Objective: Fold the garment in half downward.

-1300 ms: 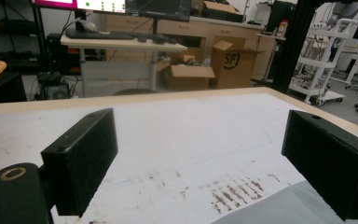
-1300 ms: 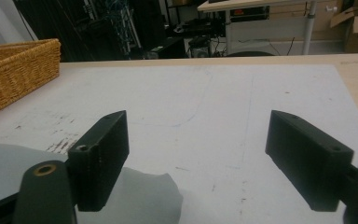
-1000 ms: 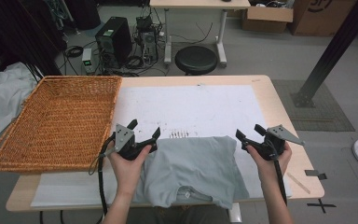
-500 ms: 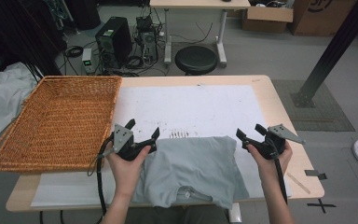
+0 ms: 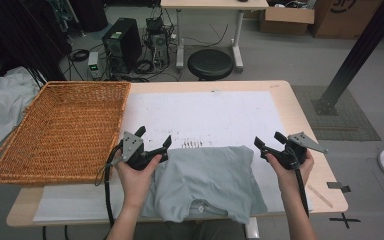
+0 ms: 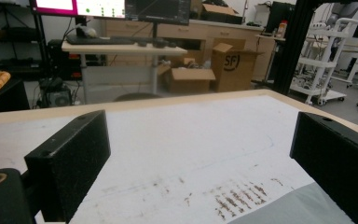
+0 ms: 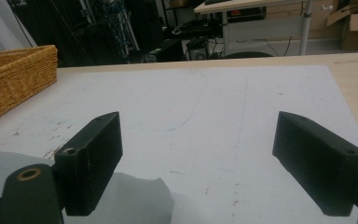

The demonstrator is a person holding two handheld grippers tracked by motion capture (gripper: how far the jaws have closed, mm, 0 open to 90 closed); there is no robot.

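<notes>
1. A grey T-shirt (image 5: 207, 182) lies folded on the white sheet (image 5: 205, 117) at the near edge of the table (image 5: 300, 112), its collar toward the person
2. The left gripper (image 5: 154, 141) hovers at the shirt's far left corner, jaws spread wide and holding nothing; the left hand (image 5: 136, 175) sits over the shirt's left edge
3. In the left gripper view the jaws stand well apart over the sheet, with a corner of the grey cloth (image 6: 303, 207) low between them, beside a patch of brown marks (image 6: 235, 198)
4. The right gripper (image 5: 268, 140) is just beside the shirt's far right corner, likewise released, with the right hand (image 5: 290, 167) off the cloth over the sheet
5. In the right gripper view the shirt's edge (image 7: 135, 200) lies under the left-hand jaw; the other jaw is over bare sheet
6. A wicker basket (image 5: 60, 130) rests on the table's left side, near the left gripper but apart from the shirt
</notes>
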